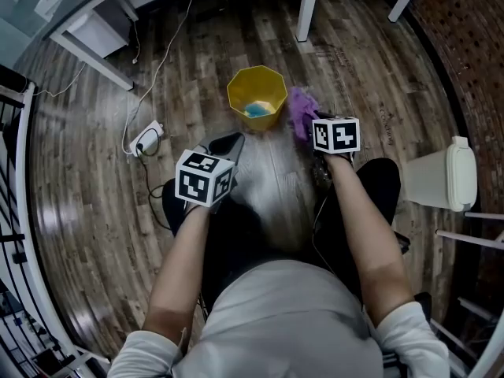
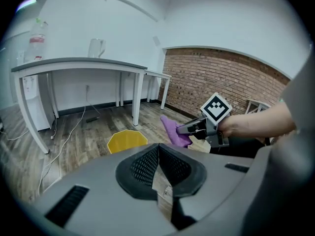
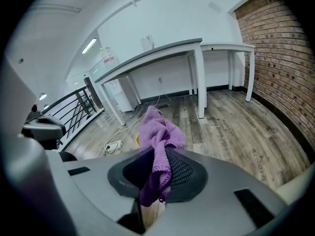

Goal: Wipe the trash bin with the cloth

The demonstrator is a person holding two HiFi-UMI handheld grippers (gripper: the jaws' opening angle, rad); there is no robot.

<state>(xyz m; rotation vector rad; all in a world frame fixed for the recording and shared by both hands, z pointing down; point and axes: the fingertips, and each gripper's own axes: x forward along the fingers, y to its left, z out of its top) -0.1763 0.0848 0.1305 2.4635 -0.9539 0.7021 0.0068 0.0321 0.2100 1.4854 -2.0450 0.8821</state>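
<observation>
Where nubby purple cloth (image 3: 160, 136) bunches, faceted yellow bin (image 1: 265, 81)

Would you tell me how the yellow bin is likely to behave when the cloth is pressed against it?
The yellow bin looks thin-walled and holds little, so it is probably light. Standing free on the smooth wooden floor, it may slide or tip under a sideways wipe.
</observation>
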